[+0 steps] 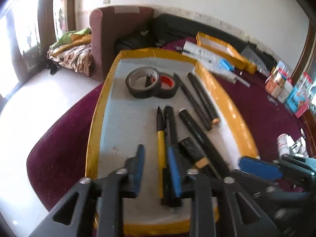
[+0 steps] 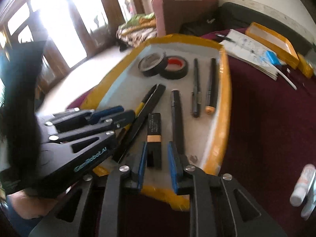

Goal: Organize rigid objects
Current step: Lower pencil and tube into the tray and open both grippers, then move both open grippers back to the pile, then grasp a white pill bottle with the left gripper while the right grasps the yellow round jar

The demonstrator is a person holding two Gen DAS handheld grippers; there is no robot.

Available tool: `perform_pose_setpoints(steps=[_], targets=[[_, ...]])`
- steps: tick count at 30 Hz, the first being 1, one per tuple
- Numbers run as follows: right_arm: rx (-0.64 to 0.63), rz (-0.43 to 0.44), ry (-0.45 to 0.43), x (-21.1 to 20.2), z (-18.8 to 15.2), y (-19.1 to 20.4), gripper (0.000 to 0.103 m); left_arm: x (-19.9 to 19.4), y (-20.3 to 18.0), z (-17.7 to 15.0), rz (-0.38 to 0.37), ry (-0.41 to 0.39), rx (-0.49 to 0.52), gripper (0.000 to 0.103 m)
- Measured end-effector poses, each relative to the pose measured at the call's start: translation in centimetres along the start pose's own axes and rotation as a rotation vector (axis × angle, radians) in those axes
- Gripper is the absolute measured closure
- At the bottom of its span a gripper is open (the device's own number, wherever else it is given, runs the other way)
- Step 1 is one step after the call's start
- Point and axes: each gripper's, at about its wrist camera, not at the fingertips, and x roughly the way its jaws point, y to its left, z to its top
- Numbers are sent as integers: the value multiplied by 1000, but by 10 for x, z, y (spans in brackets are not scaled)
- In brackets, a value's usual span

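A yellow-rimmed tray (image 1: 94, 122) with a grey floor holds two black tape rolls (image 1: 142, 83), several black pens (image 1: 201, 100), a yellow-barrelled pen (image 1: 161, 144) and a short black tube with a tan band (image 1: 194, 152). My left gripper (image 1: 157, 169) is open over the tray's near end, the yellow pen and a black pen just inside its right finger. My right gripper (image 2: 157, 165) is open at the tray's near rim (image 2: 224, 102), straddling the base of the short tube (image 2: 154, 136). The left gripper (image 2: 116, 111) shows in the right wrist view.
The tray lies on a maroon cloth (image 1: 262, 106). Papers (image 1: 209, 59) and a second yellow-rimmed box (image 1: 219, 45) lie behind it. Small boxes (image 1: 280, 83) stand at the right. A white bottle (image 2: 302, 185) lies near the right gripper. A sofa (image 1: 110, 29) stands beyond.
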Motion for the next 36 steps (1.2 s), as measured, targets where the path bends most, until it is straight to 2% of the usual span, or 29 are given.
perform_pose_setpoints(steps=[4, 6, 9, 11, 14, 18, 21, 28, 29, 30, 31, 32, 33, 34, 36], targets=[[86, 42, -34, -46, -21, -38, 76, -34, -23, -9, -43, -71, 29, 57], [130, 36, -58, -74, -38, -62, 75, -50, -47, -10, -75, -103, 73, 52], [203, 31, -109, -119, -70, -104, 72, -65, -93, -8, -145, -125, 162, 40], [261, 9, -149, -141, -88, -129, 70, -63, -129, -8, -209, -113, 220, 38], [379, -53, -241, -177, -121, -181, 69, -46, -177, -11, -274, -45, 294, 38], [530, -125, -301, -205, -160, -236, 68, -21, -233, -16, -297, 27, 385, 38], [608, -173, -322, -216, -178, -265, 68, -6, -264, -19, -289, 63, 428, 33], [717, -140, -343, -220, -193, -294, 67, 54, -303, -15, -168, 150, 468, 31], [727, -142, -344, -220, -195, -296, 64, 63, -305, -15, -181, 155, 463, 31], [731, -146, -341, -219, -195, -296, 62, 69, -306, -15, -181, 155, 458, 36], [736, -149, -334, -218, -197, -297, 61, 76, -307, -16, -171, 155, 456, 51], [743, -146, -328, -216, -197, -299, 61, 78, -307, -17, -175, 144, 453, 52], [743, -140, -331, -215, -199, -299, 61, 76, -306, -17, -186, 137, 453, 62], [743, -142, -334, -214, -200, -300, 58, 75, -305, -18, -187, 133, 456, 66], [731, -187, -321, -210, -200, -300, 48, 70, -301, -21, -200, 141, 452, 66]])
